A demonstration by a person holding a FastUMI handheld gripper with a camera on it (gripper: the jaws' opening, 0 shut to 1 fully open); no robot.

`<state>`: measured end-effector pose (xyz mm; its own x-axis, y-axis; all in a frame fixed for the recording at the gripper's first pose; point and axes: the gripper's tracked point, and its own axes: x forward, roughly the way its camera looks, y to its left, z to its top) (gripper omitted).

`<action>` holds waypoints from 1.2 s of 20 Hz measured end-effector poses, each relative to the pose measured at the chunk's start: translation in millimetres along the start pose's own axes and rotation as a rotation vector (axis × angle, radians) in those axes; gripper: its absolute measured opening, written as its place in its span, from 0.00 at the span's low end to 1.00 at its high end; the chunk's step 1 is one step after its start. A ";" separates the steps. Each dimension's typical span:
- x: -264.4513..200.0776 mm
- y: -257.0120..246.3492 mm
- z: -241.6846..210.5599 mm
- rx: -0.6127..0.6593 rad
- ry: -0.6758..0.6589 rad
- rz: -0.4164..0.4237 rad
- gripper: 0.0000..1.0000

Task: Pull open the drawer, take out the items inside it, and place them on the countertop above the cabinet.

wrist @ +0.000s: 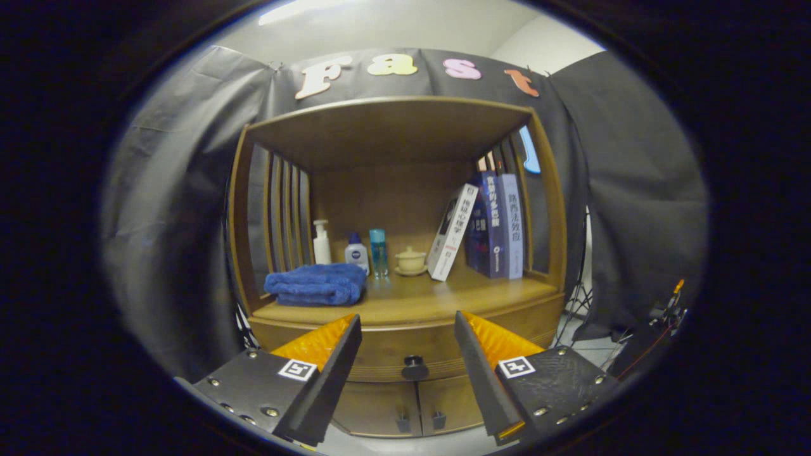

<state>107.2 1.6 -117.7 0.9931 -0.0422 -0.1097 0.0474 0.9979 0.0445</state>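
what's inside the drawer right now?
Cannot tell: the drawer is shut, so its front and round knob hide the contents. The gripper is open, fingers apart either side of the knob, not touching it. Two small cabinet doors sit below.

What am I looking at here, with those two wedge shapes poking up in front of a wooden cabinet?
Those wedges are the two fingers of a hand-held claw; a person carries it, and the camera rides on it, looking forward. The fingers stand open, holding nothing, aimed at the round dark drawer knob between them. The drawer looks closed. Beyond, on the wooden countertop, lie a folded blue towel, a white pump bottle, two small bottles, a lidded cream cup and leaning books.
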 end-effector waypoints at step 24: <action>73.1 -15.1 -124.7 -0.051 0.273 0.042 0.28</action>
<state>165.7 -10.4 -250.2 0.9282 0.0076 -0.3721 -0.0062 1.0000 0.0050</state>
